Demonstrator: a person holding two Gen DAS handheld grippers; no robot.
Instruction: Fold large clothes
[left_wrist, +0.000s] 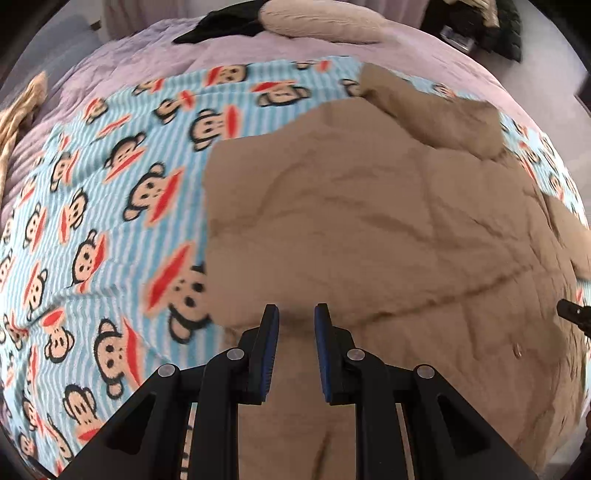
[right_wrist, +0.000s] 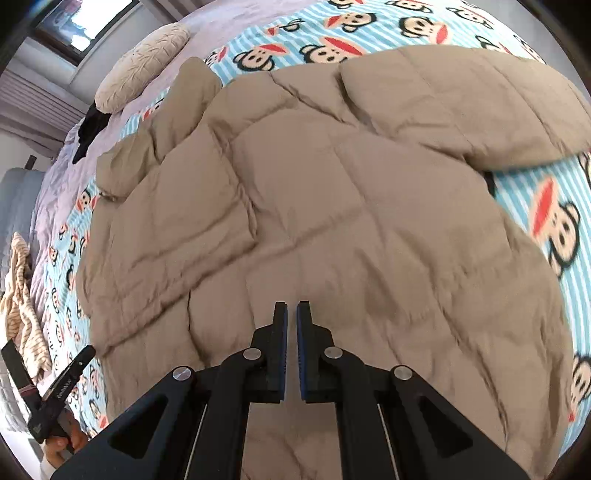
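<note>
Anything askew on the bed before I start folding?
The tan puffer jacket lies unevenly: one sleeve is already folded across the body while the other sleeve bunches toward the monkey-print blanket. Nothing looks damaged.

The left wrist camera looks forward and down along the left gripper, close above the near edge of a tan quilted jacket spread on a monkey-print blanket. The right wrist camera looks down along the right gripper from close over the same jacket. Both views share the jacket, blanket, and a pillow at the far end of the bed.
</note>
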